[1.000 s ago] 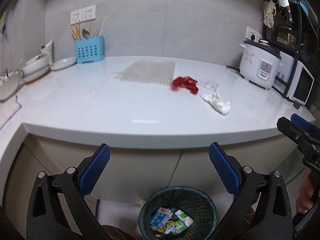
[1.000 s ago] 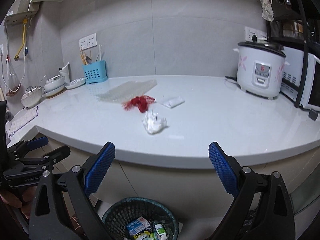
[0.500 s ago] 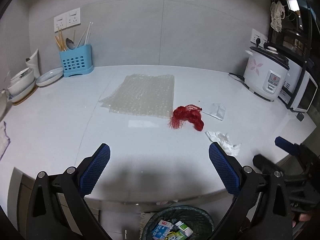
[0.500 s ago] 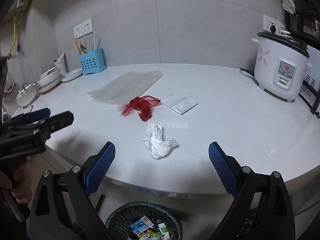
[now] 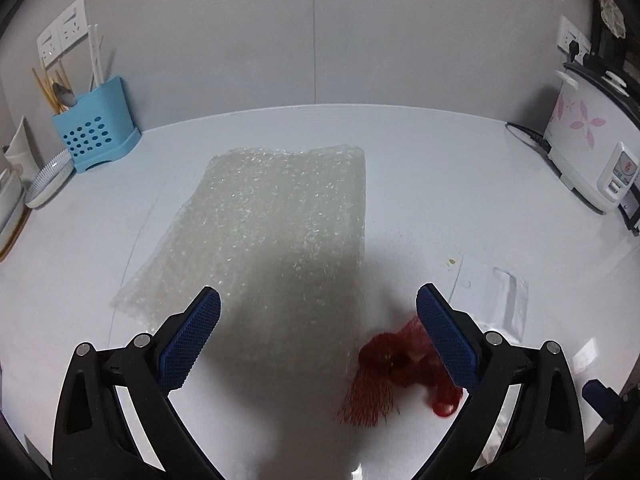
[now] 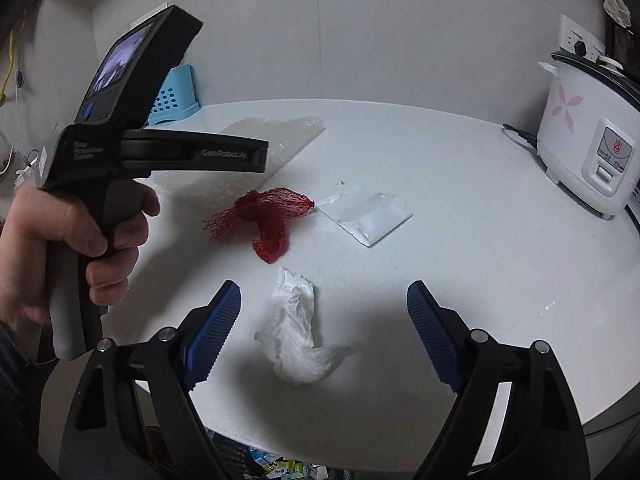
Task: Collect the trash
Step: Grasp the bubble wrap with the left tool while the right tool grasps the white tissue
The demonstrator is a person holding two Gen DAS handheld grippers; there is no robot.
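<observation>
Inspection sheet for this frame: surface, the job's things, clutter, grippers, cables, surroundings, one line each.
Surface: white counter, with a small speck beside the clear packet.
Job's things: bubble wrap sheet lying flat; red mesh net bunched near it; clear plastic packet touching the net's tip; crumpled white tissue nearest the edge; bin with trash below the counter.
Clutter: blue utensil holder with chopsticks; dishes at far left.
Grippers: left gripper open above the bubble wrap's near edge; right gripper open, straddling the tissue in view.
Cables: black cord from the rice cooker.
Surroundings: grey wall, wall sockets.
</observation>
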